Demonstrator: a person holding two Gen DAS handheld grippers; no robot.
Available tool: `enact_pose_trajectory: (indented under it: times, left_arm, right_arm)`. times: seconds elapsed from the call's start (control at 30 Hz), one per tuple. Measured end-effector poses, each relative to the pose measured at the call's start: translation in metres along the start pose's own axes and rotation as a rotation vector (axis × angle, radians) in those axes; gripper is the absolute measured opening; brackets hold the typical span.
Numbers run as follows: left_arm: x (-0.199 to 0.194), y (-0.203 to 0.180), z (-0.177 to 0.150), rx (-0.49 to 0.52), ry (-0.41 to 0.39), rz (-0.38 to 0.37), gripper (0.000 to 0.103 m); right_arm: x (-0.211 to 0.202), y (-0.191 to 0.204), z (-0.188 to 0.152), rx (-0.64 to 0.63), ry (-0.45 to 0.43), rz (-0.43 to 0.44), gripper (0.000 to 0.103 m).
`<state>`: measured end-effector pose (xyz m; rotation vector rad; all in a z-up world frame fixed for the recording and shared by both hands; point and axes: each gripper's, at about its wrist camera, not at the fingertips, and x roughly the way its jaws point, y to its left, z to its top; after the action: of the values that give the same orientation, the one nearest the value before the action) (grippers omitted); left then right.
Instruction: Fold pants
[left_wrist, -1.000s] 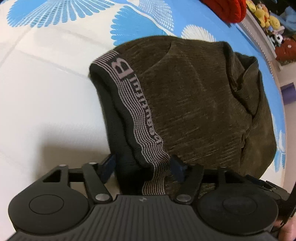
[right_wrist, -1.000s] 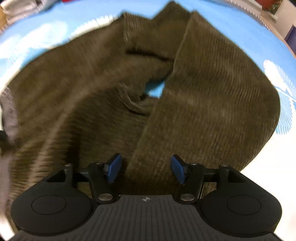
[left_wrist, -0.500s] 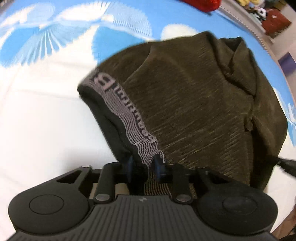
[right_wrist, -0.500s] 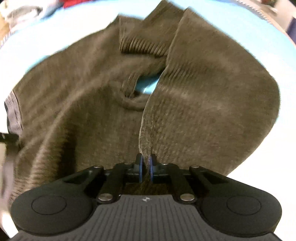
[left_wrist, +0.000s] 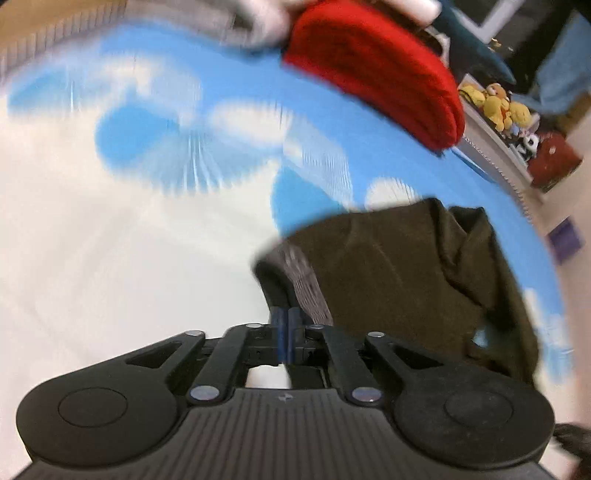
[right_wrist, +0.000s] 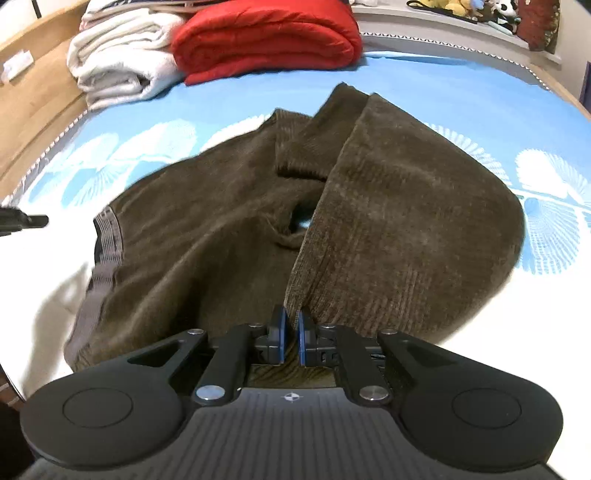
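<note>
right tool (right_wrist: 291, 332): clamped on a pants (right_wrist: 369, 221) leg edge
left tool (left_wrist: 285, 332): pressed together, waistband (left_wrist: 306, 288) just ahead; whether it pinches cloth, unclear
pants: crumpled on bed (right_wrist: 480, 96)
behind: red blanket (right_wrist: 266, 33)

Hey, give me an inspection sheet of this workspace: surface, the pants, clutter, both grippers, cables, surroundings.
Surface: bed with a blue and white patterned cover; its pattern is blurred in the left wrist view.
Job's things: brown corduroy pants lie bunched, one leg doubled over, gray waistband at the left.
Clutter: folded red blanket and folded white blanket at the far end of the bed.
Grippers: left gripper shut on the waistband edge; right gripper shut on a fold of the pants.
Cables: nothing seen.
Surroundings: wooden bed frame at left; plush toys on a ledge beyond the bed.
</note>
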<state>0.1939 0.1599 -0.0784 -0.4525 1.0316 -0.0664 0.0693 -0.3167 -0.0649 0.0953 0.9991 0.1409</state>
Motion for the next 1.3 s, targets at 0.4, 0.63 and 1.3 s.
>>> enact_pose_trajectory:
  times: [0.4,0.63,1.3]
  left_arm:
    - [0.068,-0.006,-0.025,-0.054,0.307,-0.048,0.053]
    - [0.103,-0.024,-0.029,-0.012,0.351,-0.032,0.067]
    - [0.017,-0.061,-0.024,0.424,-0.060,0.201,0.013]
  right_arm:
    - [0.039,-0.016,0.003,0.071,0.176,-0.148,0.014]
    - [0.062,-0.010,0.016,0.031,0.173,-0.155,0.044]
    - [0.032,-0.018,0.027,0.126,-0.020,-0.154,0.009]
